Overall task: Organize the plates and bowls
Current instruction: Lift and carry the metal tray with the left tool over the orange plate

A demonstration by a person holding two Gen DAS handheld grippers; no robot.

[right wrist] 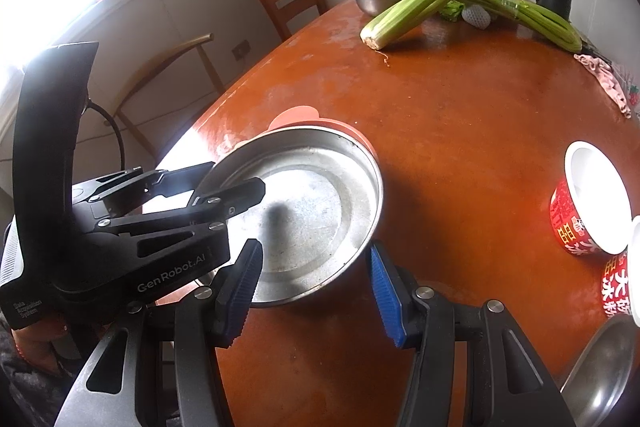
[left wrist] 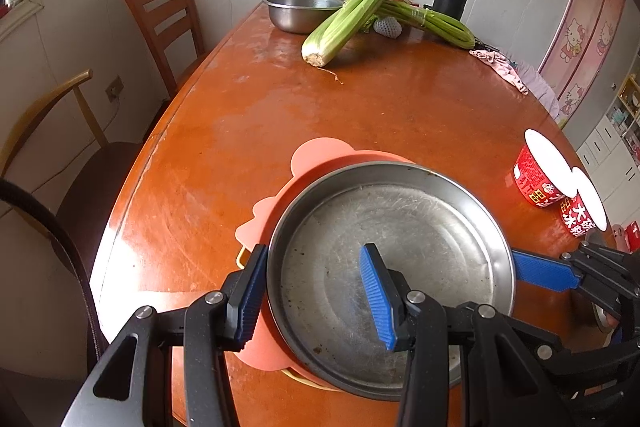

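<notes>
**plateguy:** so how far along is this? Going left to right: left tongs (left wrist: 316,295) are clamped on the near-left rim of the steel plate (left wrist: 400,251), one pad outside the wall, one inside. The plate sits over a pink mat (left wrist: 320,155) and looks tilted in the right-hand view, so I'd guess it's mid-placement, not let go yet.

**bowlwatcher:** yeah, and the right tongs (right wrist: 316,287) straddle the plate's near-right edge with a gap showing, pads not visibly pressing. I'd call those parted, more guiding than gripping.

**plateguy:** further right, two red paper bowls (right wrist: 588,203) stand loose on the counter (right wrist: 460,115), touching each other, and another steel dish (right wrist: 604,359) pokes in at the corner.

**bowlwatcher:** plus a steel bowl (left wrist: 302,9) way at the back by the celery (left wrist: 344,21). So my read: early days. One plate in hand, everything else left to gather.
</notes>
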